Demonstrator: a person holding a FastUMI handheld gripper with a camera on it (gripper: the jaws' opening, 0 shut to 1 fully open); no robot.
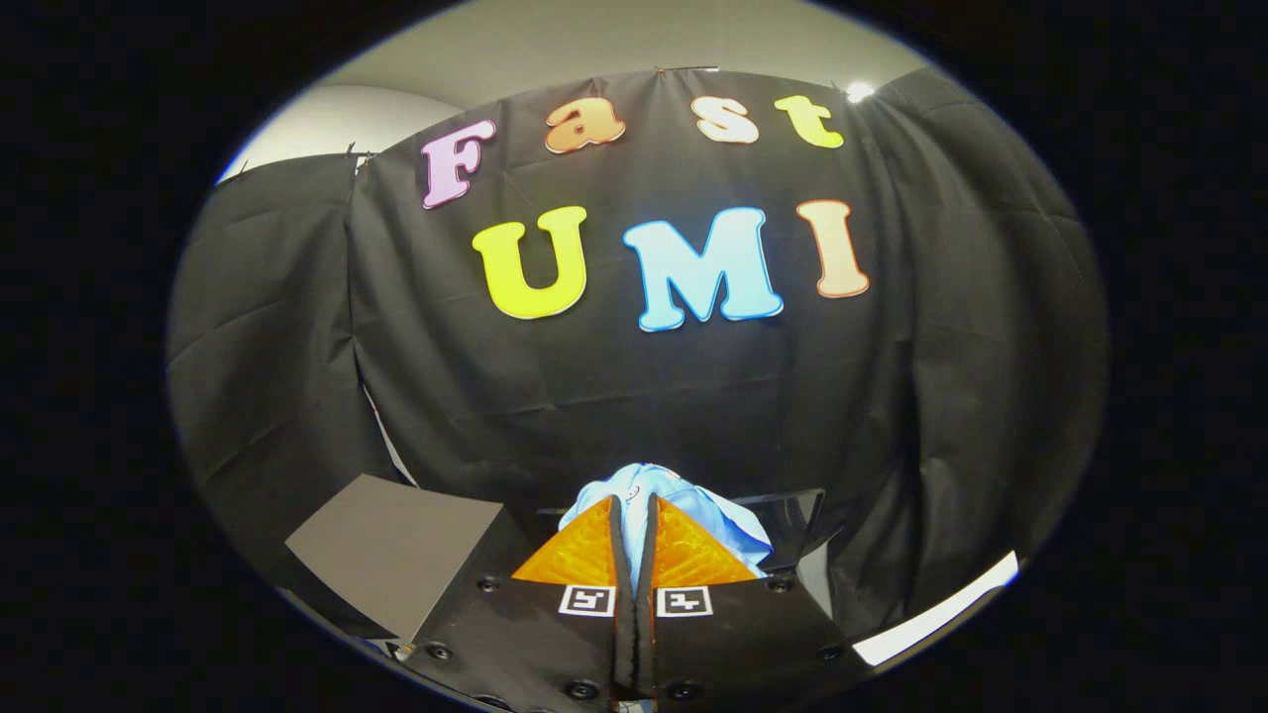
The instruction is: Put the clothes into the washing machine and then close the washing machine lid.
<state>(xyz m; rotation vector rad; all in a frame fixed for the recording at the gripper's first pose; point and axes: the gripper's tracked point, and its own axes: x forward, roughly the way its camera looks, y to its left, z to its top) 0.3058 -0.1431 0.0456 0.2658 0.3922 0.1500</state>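
Clearly, a carry was under way, with these details:

Step in hand: judging by the scene, the clothes were lifted and on their way to the washing machine; loading was not yet done.

Gripper: the gripper (634,515) pointed forward at the black cloth wall (693,396) of the booth, raised well above whatever lay below.

Fingers: the two fingers (584,550) stood almost together, with only a thin dark slit between them.

Hold: a pale blue garment (718,520) bunched up just ahead of the fingertips and spilled to the right of them; it appeared pinched in the slit, so the gripper seemed clamped on it.

Clothes: the garment was crumpled, soft, and hanging from the fingertips rather than resting on anything seen.

Machine: the drum opening could not be made out; a dark panel (792,515) stood just behind the garment on the right, and whether it belonged to the machine or its lid could not be told.

Nearby: a flat grey board (391,550), tilted, sat to the left of the fingers, apart from the garment.

Next move: probably tilting the gripper downward to find the opening, carrying the garment over it, then parting the fingers to drop it in.

After that: the lid would remain to be shut.

Risk: loose cloth could drape over the machine's rim instead of falling fully inside.
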